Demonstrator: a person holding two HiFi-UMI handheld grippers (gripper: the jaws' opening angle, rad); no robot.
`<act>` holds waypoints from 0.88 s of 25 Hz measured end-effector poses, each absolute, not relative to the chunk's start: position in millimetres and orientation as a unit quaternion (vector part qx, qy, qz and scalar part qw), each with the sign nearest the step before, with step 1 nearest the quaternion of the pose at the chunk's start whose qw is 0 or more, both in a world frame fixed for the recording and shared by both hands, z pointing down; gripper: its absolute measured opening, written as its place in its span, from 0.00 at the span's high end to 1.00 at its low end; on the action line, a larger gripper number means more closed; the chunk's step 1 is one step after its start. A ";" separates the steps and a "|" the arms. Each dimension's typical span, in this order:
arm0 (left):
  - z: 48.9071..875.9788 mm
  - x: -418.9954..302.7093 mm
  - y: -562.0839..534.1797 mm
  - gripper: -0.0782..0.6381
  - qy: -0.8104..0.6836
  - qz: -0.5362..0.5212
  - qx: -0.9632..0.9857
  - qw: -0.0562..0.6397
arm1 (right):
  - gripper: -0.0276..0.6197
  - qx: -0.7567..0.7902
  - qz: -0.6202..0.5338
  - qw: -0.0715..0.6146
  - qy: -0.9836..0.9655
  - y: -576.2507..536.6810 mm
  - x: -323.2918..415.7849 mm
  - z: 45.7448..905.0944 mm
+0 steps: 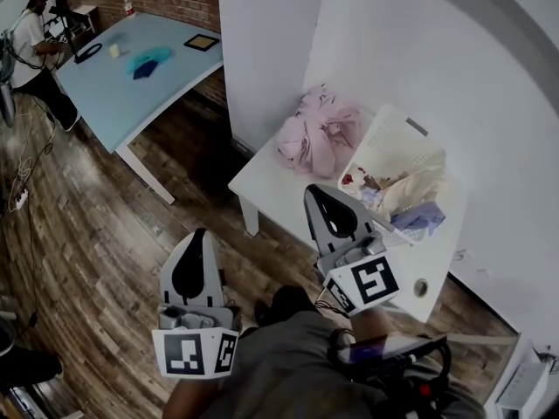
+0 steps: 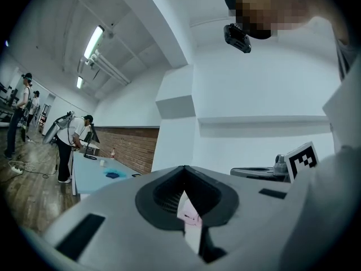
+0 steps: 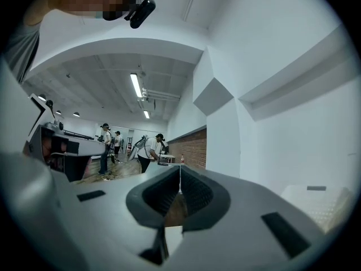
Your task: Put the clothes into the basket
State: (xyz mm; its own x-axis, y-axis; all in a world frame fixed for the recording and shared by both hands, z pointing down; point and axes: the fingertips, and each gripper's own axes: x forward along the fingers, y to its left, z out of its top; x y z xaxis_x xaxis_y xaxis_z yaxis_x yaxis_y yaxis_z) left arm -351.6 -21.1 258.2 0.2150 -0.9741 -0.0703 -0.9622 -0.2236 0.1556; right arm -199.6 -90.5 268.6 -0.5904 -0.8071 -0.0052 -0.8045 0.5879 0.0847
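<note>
— Head view, nearest: left gripper (image 1: 200, 233) at seven o'clock, right gripper (image 1: 314, 190) at centre. Fingers?
— Both pairs pressed together, nothing between them.
— Farther out?
— Pink clothes (image 1: 319, 133) heaped on the white table (image 1: 266, 190), twelve o'clock from the right gripper. Basket (image 1: 393, 120) touches the heap at its three o'clock, with cream cloth (image 1: 410, 186) inside.

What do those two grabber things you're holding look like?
Both are light grey plastic wedges narrowing toward the tips. The left gripper and right gripper each have dark ribbed fingers set in a black teardrop hollow, and a white cube with black square markers behind. The person wears a grey top.
</note>
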 end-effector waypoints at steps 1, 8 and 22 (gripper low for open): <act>260.7 -353.4 -26.1 0.88 -0.621 -0.075 0.779 0.041 | 0.94 0.456 -0.038 0.018 -0.889 -95.5 -199.6 270.6; 269.6 -353.3 -73.9 0.88 -0.604 -0.059 0.794 0.037 | 0.94 0.489 -0.025 0.005 -0.872 -142.3 -194.1 282.8; 271.4 -312.3 -237.8 0.88 -0.500 -0.010 0.866 0.021 | 0.94 0.571 0.011 -0.044 -0.820 -268.7 -180.2 298.5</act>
State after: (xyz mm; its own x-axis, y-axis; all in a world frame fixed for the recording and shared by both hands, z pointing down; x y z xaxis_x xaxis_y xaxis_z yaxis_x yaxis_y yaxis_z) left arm -312.3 -237.8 271.4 0.5007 -0.8656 0.0039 -0.8648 -0.5000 0.0463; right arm -180.2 -268.7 298.5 -0.3448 -0.9368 -0.0590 -0.9349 0.3483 -0.0678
